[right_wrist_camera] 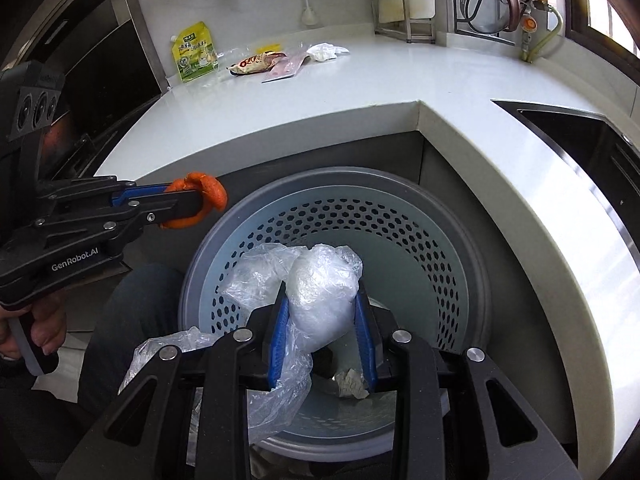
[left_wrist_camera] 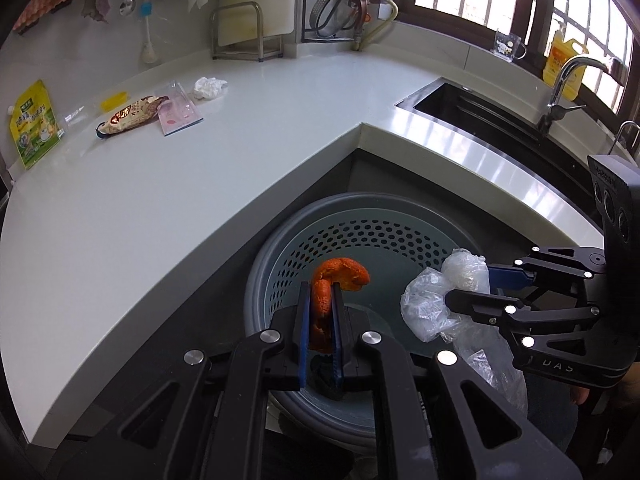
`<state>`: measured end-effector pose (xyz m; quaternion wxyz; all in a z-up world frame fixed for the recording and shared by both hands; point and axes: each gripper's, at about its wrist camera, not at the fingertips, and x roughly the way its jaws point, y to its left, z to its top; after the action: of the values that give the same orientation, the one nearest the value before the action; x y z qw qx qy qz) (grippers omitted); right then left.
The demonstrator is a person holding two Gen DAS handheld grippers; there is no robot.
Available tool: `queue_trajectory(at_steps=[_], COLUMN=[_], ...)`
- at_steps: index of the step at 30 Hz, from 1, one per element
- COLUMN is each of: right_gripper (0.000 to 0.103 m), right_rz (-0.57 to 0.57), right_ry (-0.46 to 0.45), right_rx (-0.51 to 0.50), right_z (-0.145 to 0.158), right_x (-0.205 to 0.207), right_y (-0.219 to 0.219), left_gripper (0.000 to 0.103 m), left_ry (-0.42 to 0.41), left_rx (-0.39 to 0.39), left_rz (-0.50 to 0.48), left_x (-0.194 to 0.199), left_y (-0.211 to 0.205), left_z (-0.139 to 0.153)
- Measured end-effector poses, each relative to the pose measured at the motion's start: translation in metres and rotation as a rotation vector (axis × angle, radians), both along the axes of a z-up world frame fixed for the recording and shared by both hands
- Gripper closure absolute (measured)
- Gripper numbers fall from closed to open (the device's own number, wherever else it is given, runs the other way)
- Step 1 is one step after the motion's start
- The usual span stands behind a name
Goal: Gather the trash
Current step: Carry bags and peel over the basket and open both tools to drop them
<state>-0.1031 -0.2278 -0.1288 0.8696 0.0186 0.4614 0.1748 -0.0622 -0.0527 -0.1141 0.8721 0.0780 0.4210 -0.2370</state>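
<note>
Over the bin point(left_wrist_camera: 280, 240), left gripper point(left_wrist_camera: 321, 320) pinches orange peel point(left_wrist_camera: 340, 274).

Both tools are black linkage frames with silver round screws and blue finger pads; the left tool point(right_wrist_camera: 200, 202) bears white "GenRobot.AI" lettering, the right tool point(left_wrist_camera: 464, 286) "DAS".

The bin point(left_wrist_camera: 400, 216) sits partly under the counter point(left_wrist_camera: 200, 200), so its far rim is hidden. In both views the black grippers cover the near rim and much of the bottom. A small pale scrap point(right_wrist_camera: 352, 384) lies down in the bin, too crumpled to tell what it is. The peel point(left_wrist_camera: 324, 308) is half hidden between blue pads. The bag point(right_wrist_camera: 320, 300) trails under the gripper frame. The sink point(right_wrist_camera: 580, 136) is cut off by the edge. Words on the yellow pouch point(left_wrist_camera: 34, 124) are too small to read.
</note>
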Motion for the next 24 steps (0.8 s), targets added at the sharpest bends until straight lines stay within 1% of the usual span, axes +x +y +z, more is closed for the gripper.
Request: queue_trajectory(at_steps=[8,13,19,24], right_gripper=[0.074,0.074,0.074,0.074], right_rz=[0.042,0.058,0.056,0.06], right_ry=[0.055,0.088,0.104,0.117], right_rx=[-0.037,-0.052,-0.045,-0.046], right_z=[-0.016,-0.028,-0.035,-0.041], right_x=[0.0,0.001,0.003,0.005], right_y=[0.007,0.012,0.016,0.018], left_gripper=[0.093,0.093,0.093,0.093], left_ry=[0.052,0.067,0.117,0.137], left_rx=[0.009,0.03,0.026,0.041], left_rz=[-0.012,-0.029,-0.057,-0.07], left_x=[0.015,0.028,0.043,0.051], left_y=[-0.012,-0.026,-0.043,-0.051], left_z=[-0.023,-0.036,-0.056,-0.068])
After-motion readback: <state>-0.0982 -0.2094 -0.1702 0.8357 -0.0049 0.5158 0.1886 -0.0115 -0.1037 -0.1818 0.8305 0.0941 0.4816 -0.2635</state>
